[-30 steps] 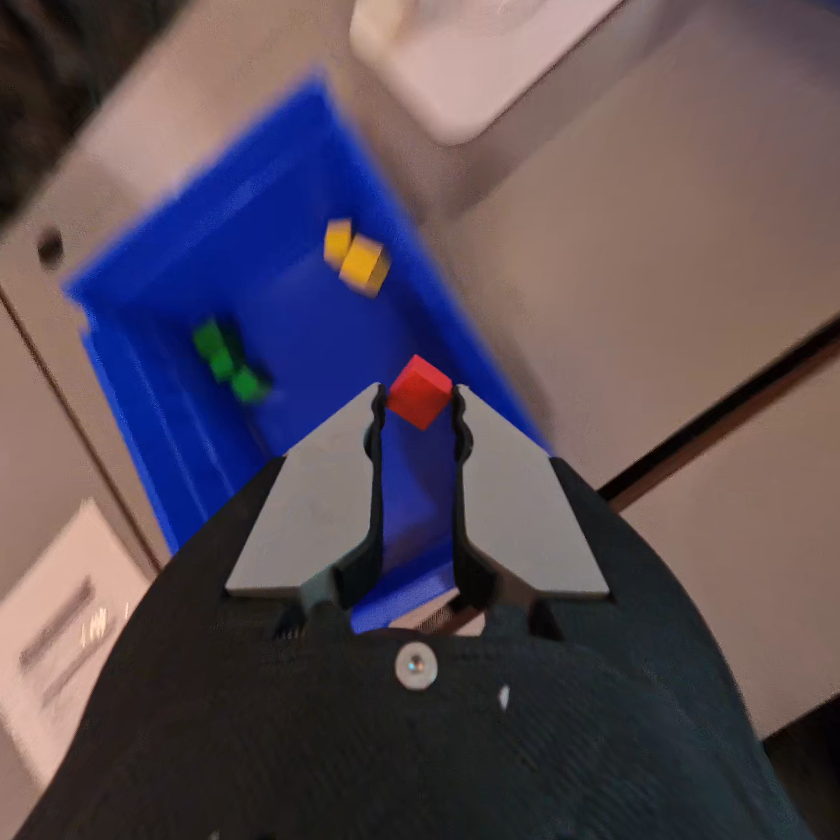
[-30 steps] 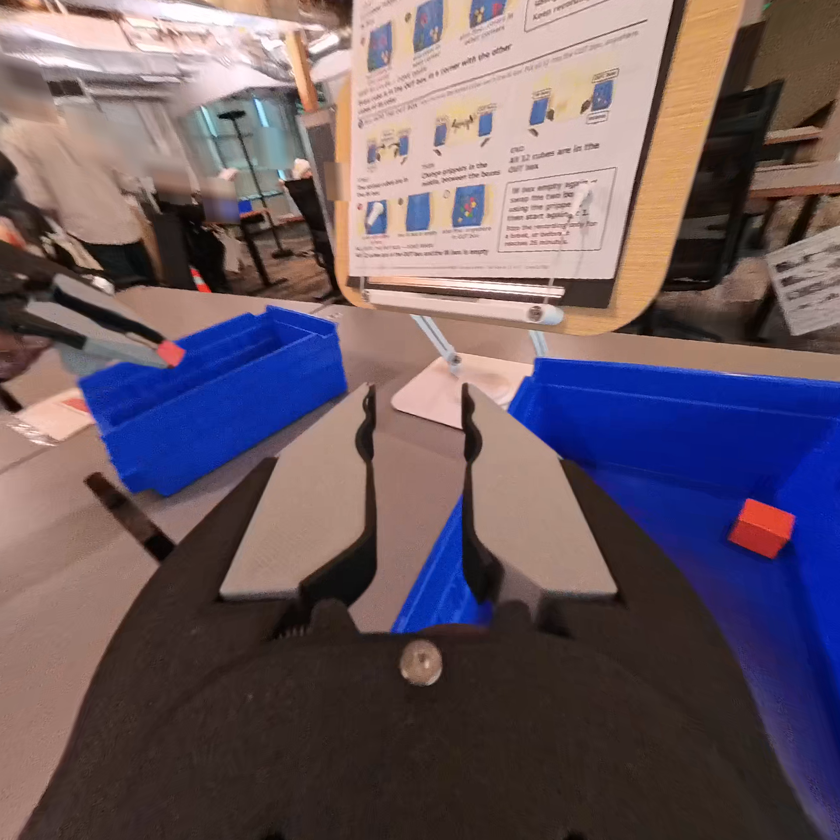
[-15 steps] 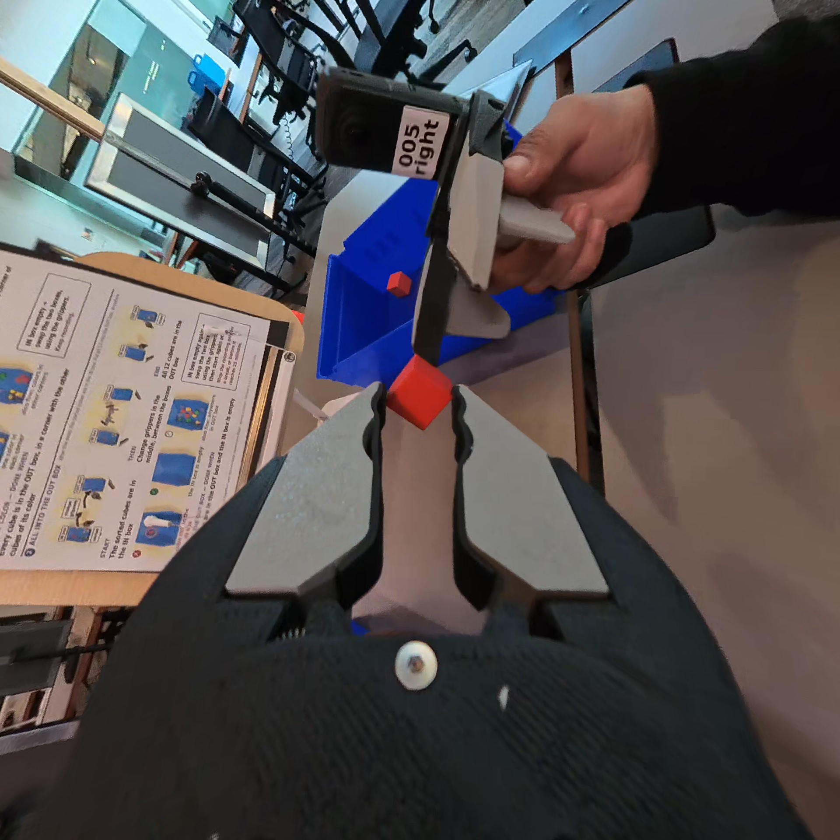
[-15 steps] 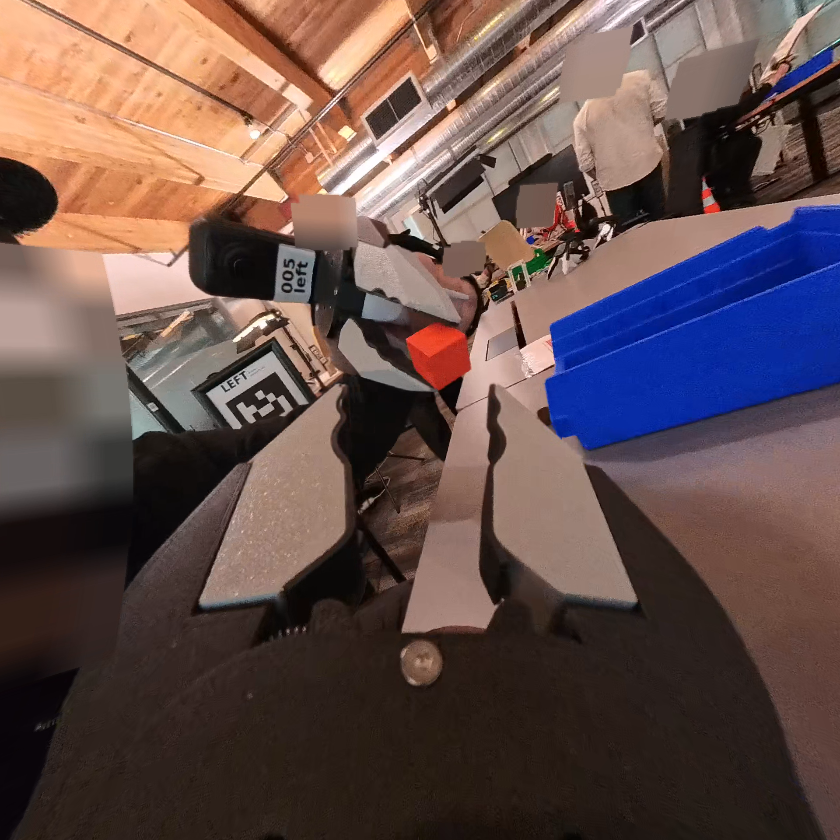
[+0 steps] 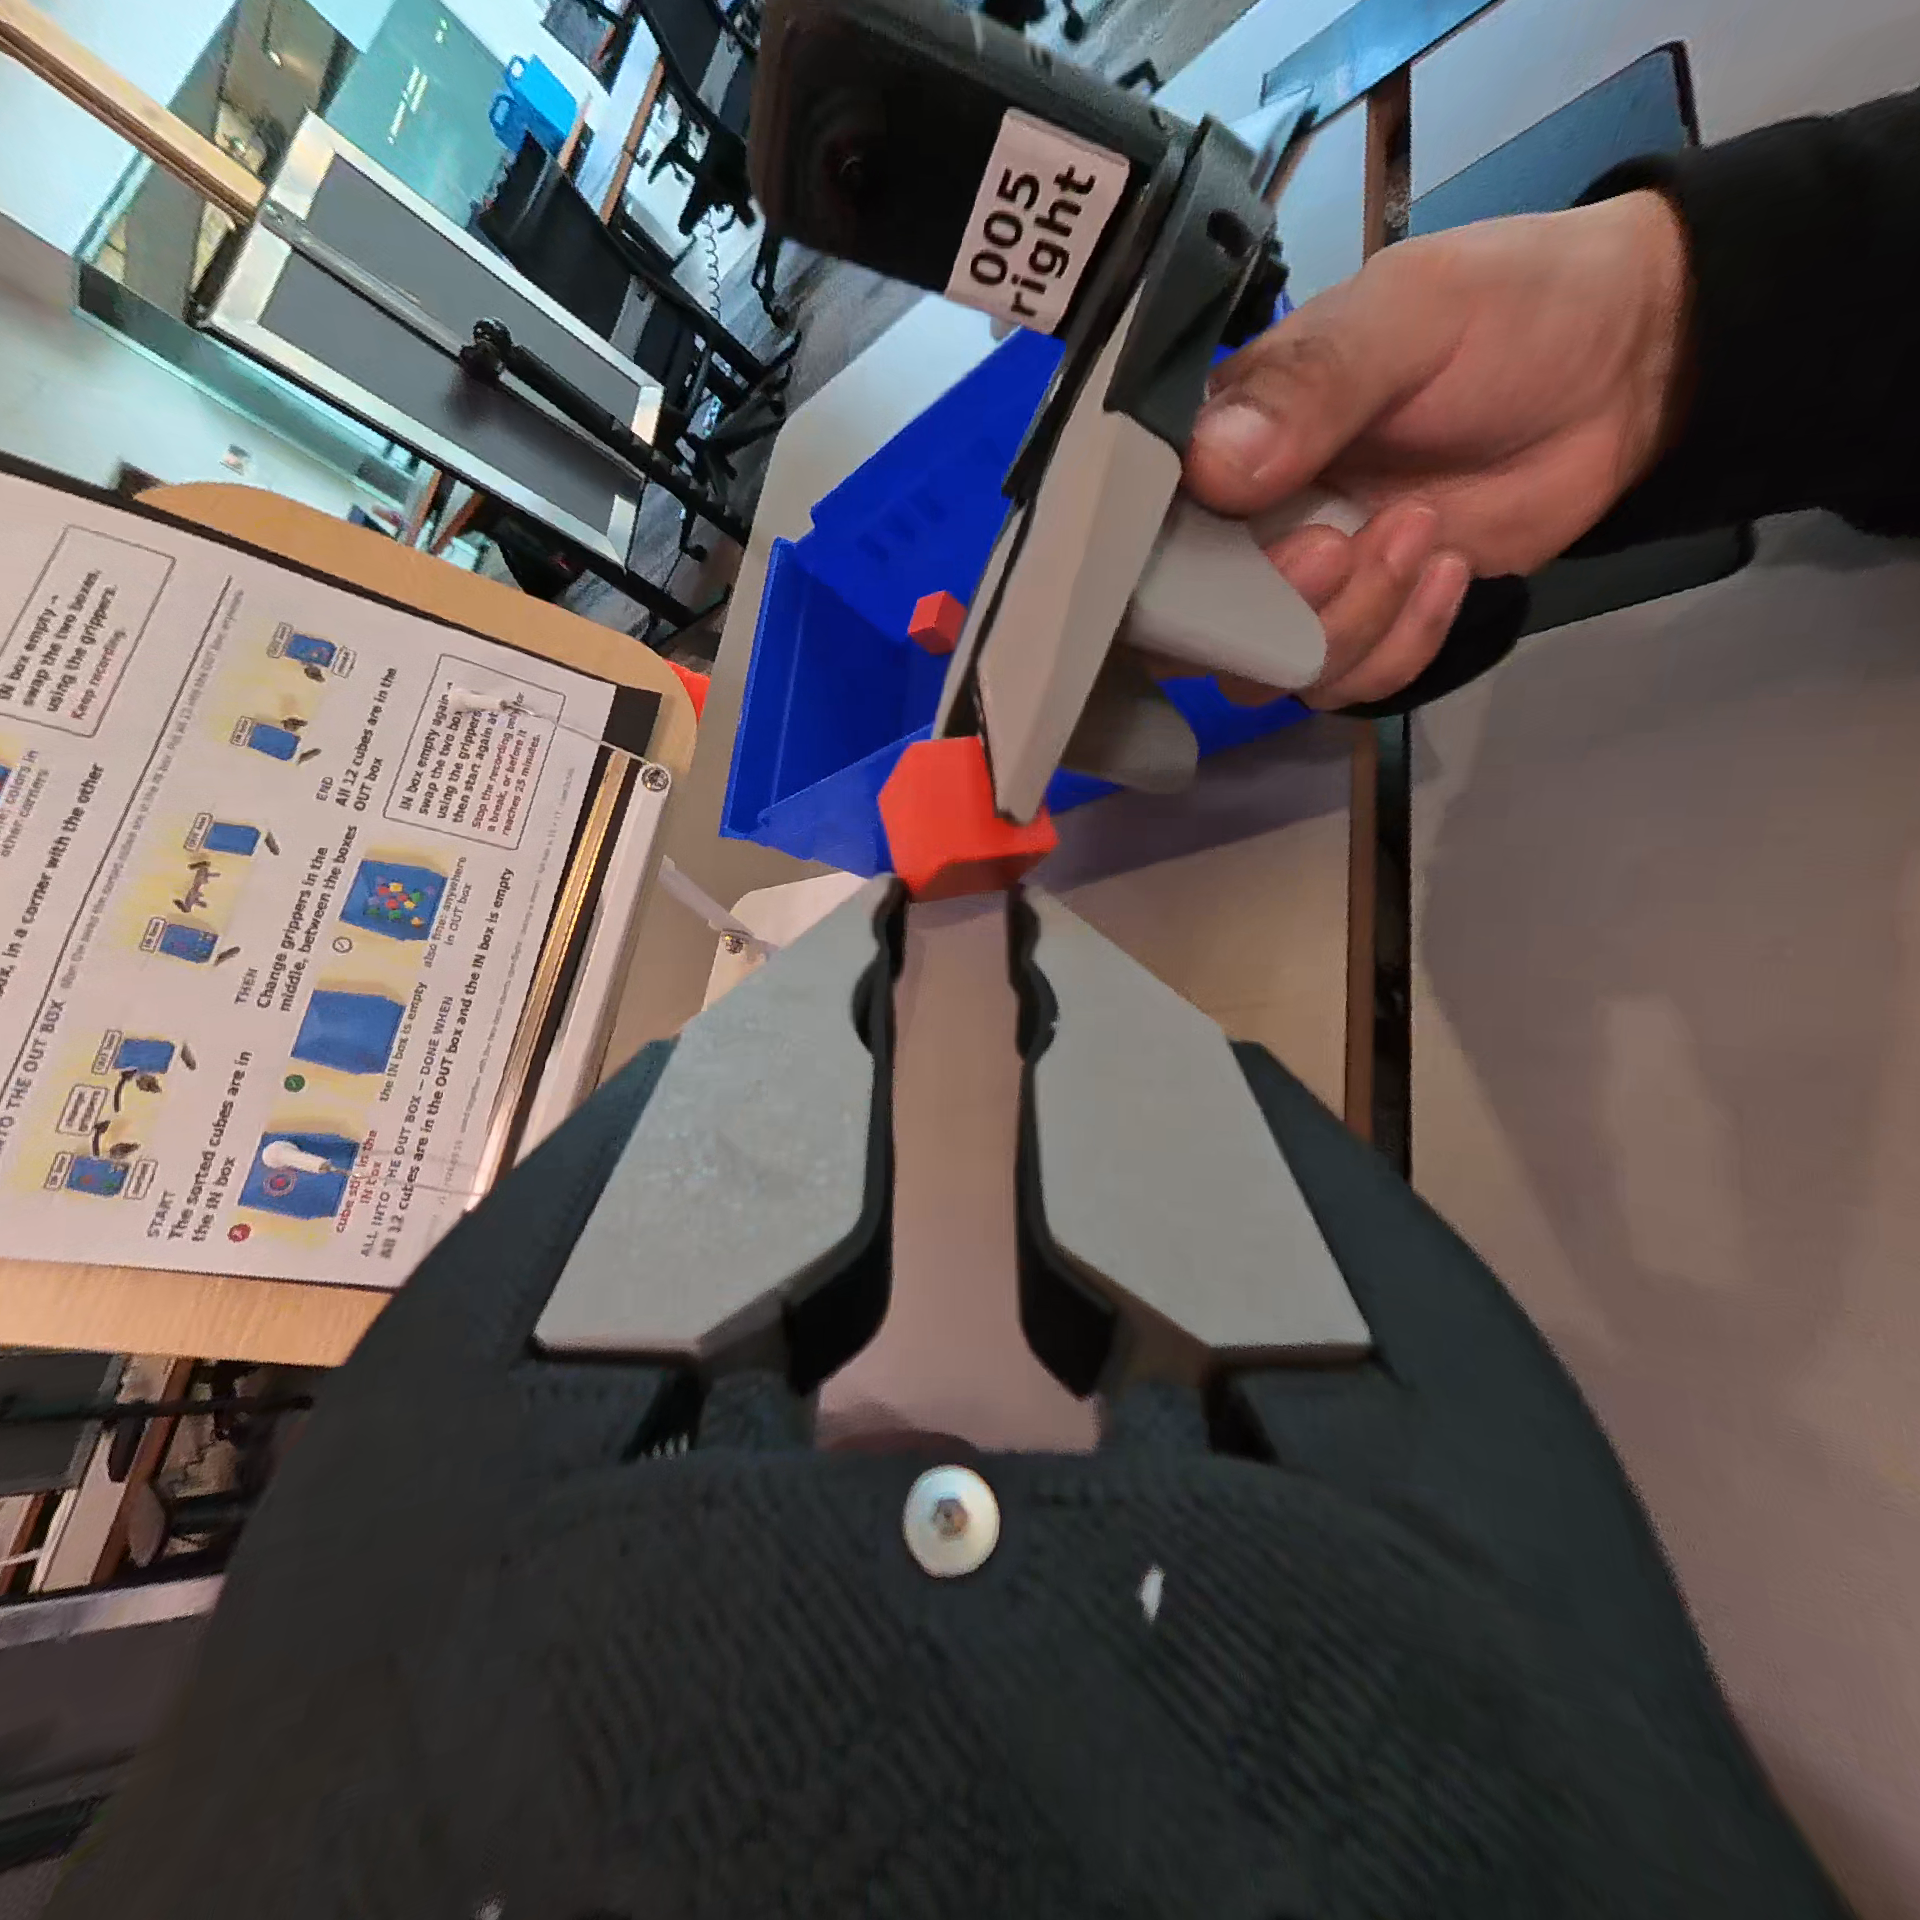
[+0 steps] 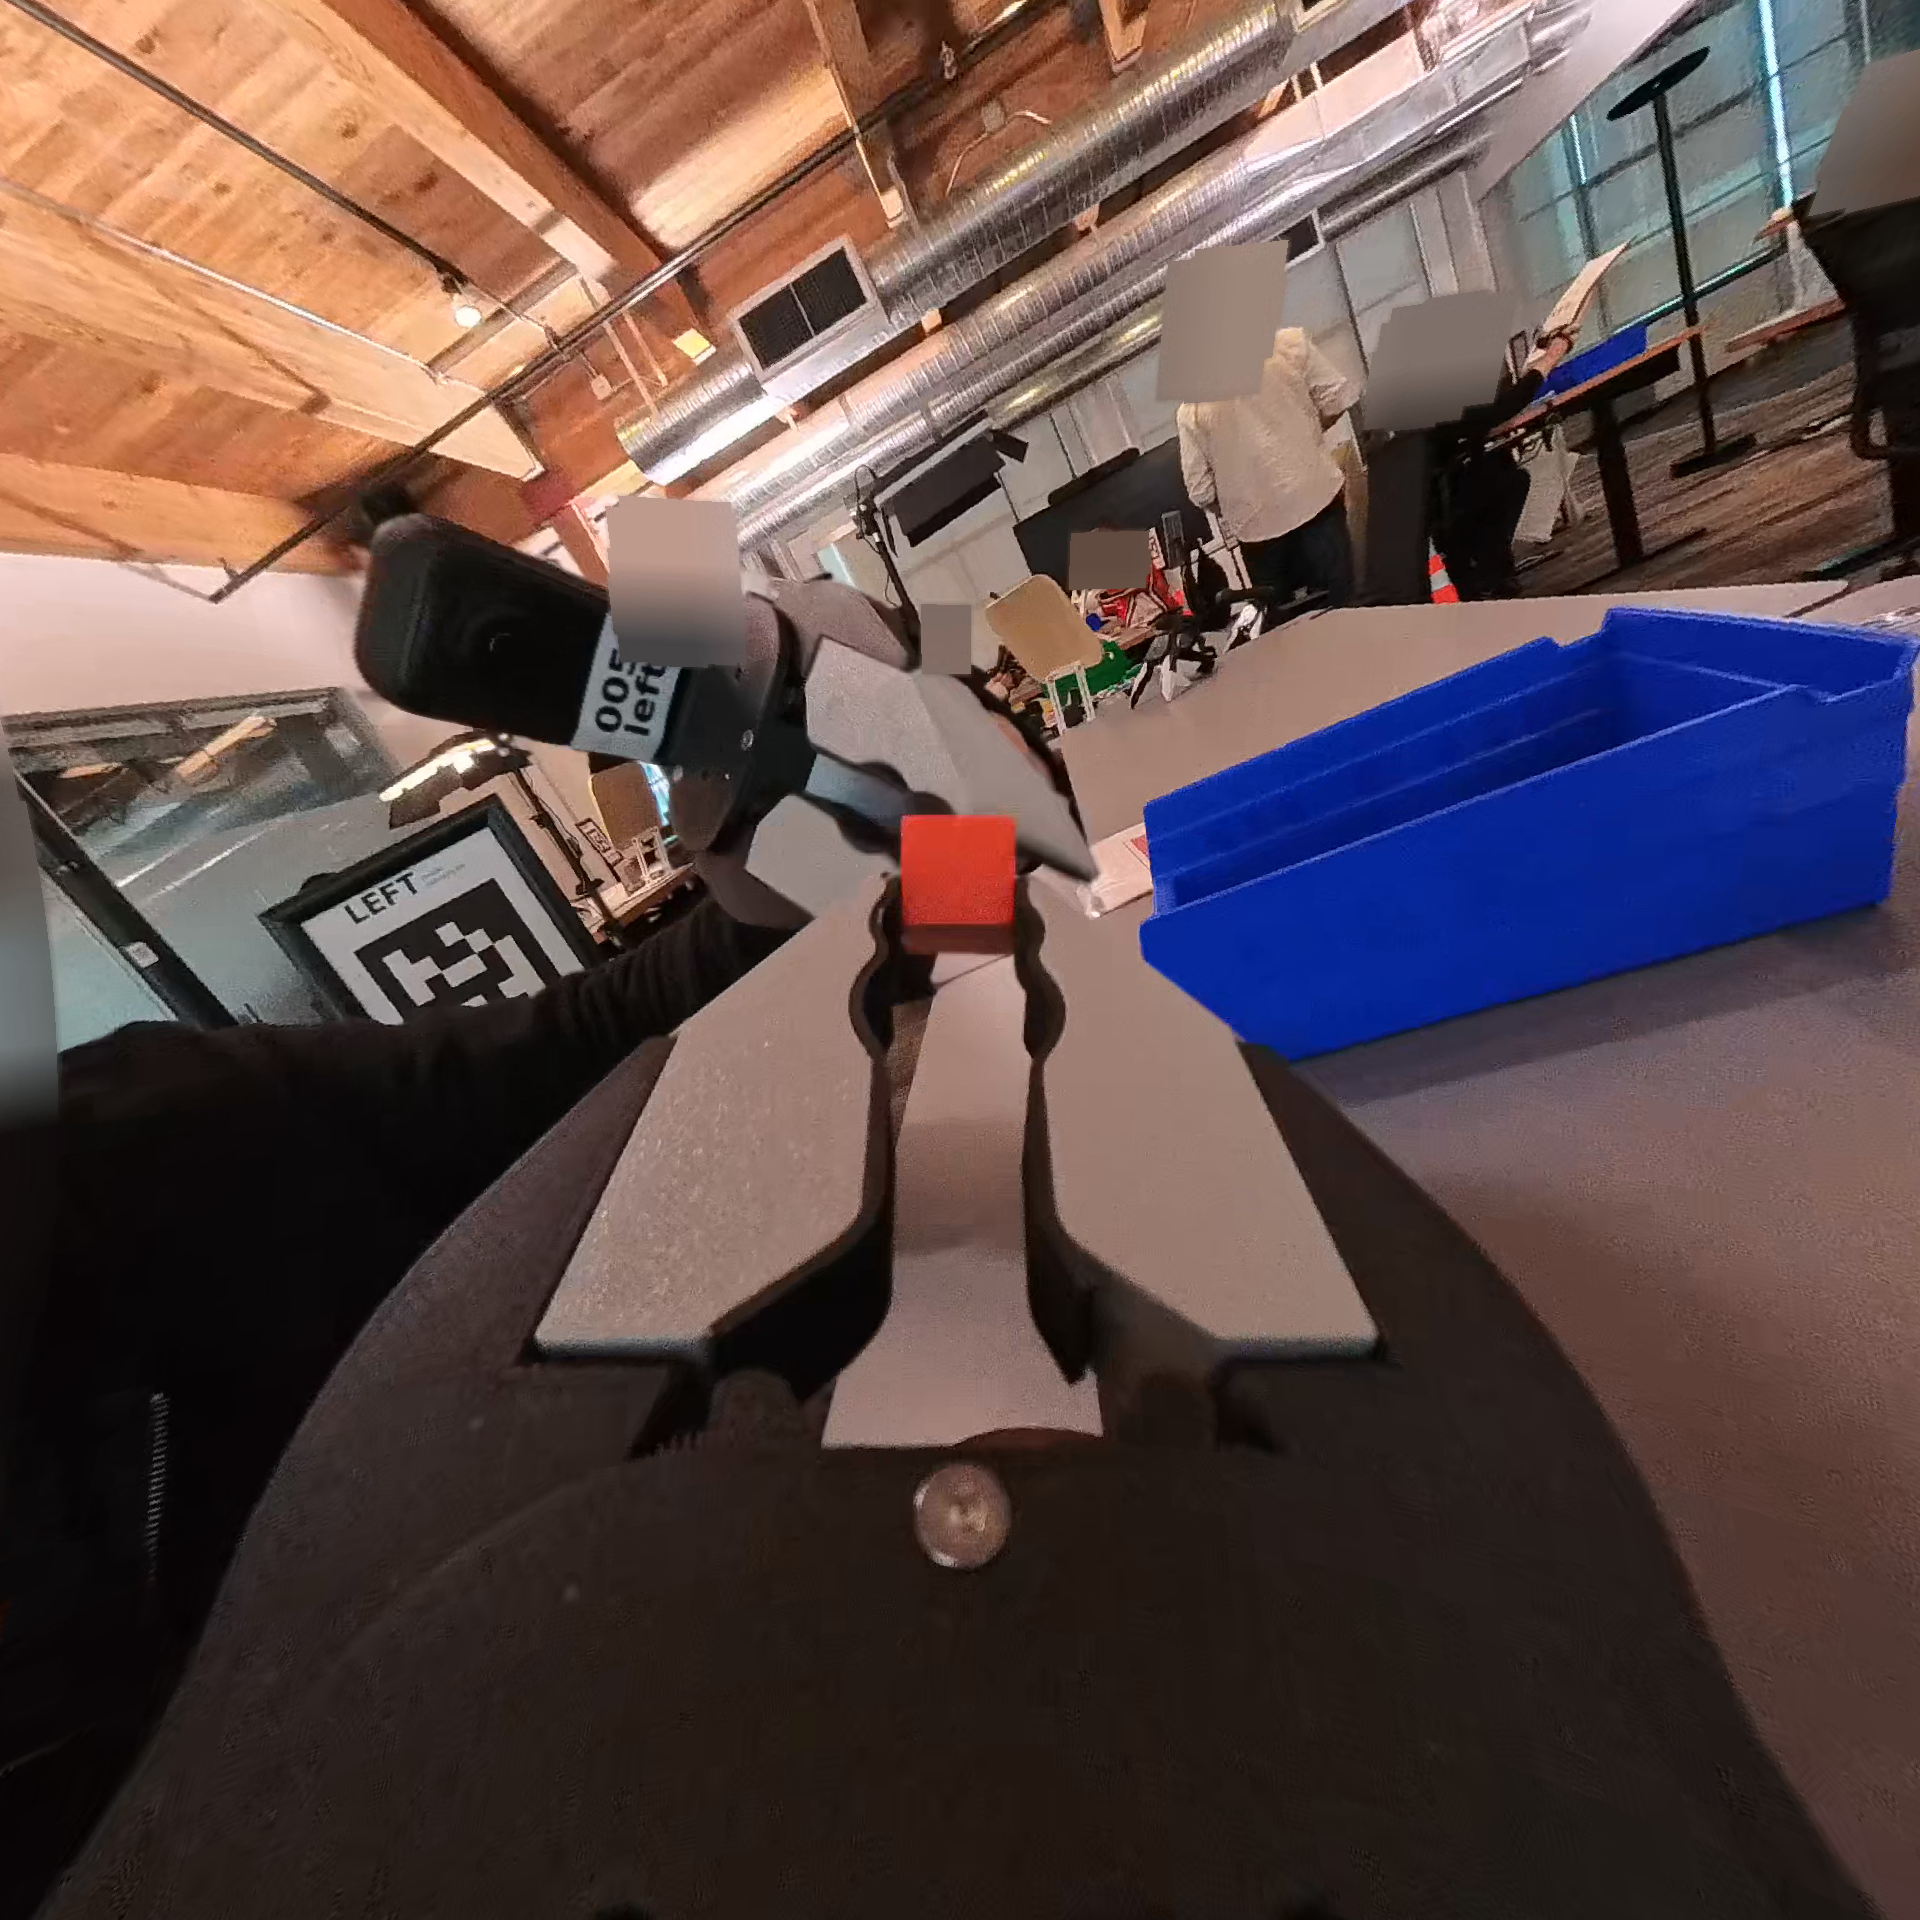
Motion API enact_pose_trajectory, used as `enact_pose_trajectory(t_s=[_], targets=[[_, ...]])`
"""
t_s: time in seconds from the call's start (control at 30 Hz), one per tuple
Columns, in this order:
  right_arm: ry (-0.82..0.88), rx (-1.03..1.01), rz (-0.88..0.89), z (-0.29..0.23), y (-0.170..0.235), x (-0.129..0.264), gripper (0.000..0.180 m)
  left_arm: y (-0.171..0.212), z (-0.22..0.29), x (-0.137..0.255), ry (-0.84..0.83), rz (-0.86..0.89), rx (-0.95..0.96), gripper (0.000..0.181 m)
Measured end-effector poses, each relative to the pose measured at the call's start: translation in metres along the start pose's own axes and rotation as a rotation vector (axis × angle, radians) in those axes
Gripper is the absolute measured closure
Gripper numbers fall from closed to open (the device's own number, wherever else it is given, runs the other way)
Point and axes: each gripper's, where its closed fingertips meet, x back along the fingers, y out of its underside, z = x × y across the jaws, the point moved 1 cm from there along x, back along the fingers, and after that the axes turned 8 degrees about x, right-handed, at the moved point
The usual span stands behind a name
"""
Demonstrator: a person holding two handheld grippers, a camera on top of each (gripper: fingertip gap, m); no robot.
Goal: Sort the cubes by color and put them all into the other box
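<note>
Left tongs [image 5: 956, 894], tips closed against the near faces of a red cube [image 5: 961, 821], which was held in the air above the counter [image 5: 1662, 1039]. Right tongs [image 6: 956, 909], tips pressed on either side of the same cube, seen face-on in the right wrist view. In the left wrist view one grey finger [image 5: 1049, 634] of the right tongs lay across the cube's top and far side, so both tongs gripped the cube at once, meeting nearly at right angles. A bare hand [image 5: 1455, 447] with a dark sleeve held the handle of the right tongs; a black camera housing bearing a white label sat above those fingers.

Behind the cube in the left wrist view stood a blue box [image 5: 831, 665] on the counter, containing a second, smaller-looking red cube [image 5: 932, 621] near its wall. To the left, an instruction sheet [image 5: 260, 883] was clipped to a wooden board. In the right wrist view, another blue box [image 6: 1538, 831] rested on the counter to the right of the tongs, its contents hidden by its wall. People stood well beyond it in the background.
</note>
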Motion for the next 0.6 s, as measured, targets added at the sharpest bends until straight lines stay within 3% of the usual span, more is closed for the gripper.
enact_pose_trajectory(t_s=[0.03,0.07,0.27,0.4,0.47,0.5,0.57,0.6], targets=[[0.006,0.002,0.015,0.000,-0.003,0.002,0.162,0.002,-0.003,0.000,-0.010,-0.002,0.010,0.179],[0.013,0.007,0.026,0.001,-0.005,0.003,0.162,0.001,-0.004,0.001,-0.009,0.010,0.025,0.181],[0.123,0.007,0.056,0.018,-0.011,0.014,0.161,0.004,-0.015,-0.019,-0.038,-0.001,0.076,0.181],[0.205,0.082,0.206,0.016,-0.042,0.044,0.161,-0.003,-0.026,-0.038,-0.063,-0.014,0.145,0.181],[0.453,0.213,0.295,0.026,-0.068,0.091,0.162,0.007,-0.035,-0.041,-0.130,-0.093,0.137,0.181],[0.659,0.294,0.308,0.035,-0.078,0.123,0.162,0.013,-0.036,-0.039,-0.148,-0.125,0.135,0.181],[1.099,0.383,0.260,0.057,-0.084,0.191,0.161,0.030,-0.041,-0.030,-0.201,-0.191,0.166,0.180],[1.207,0.365,0.189,0.068,-0.076,0.208,0.161,0.039,-0.043,-0.024,-0.219,-0.216,0.198,0.179]])
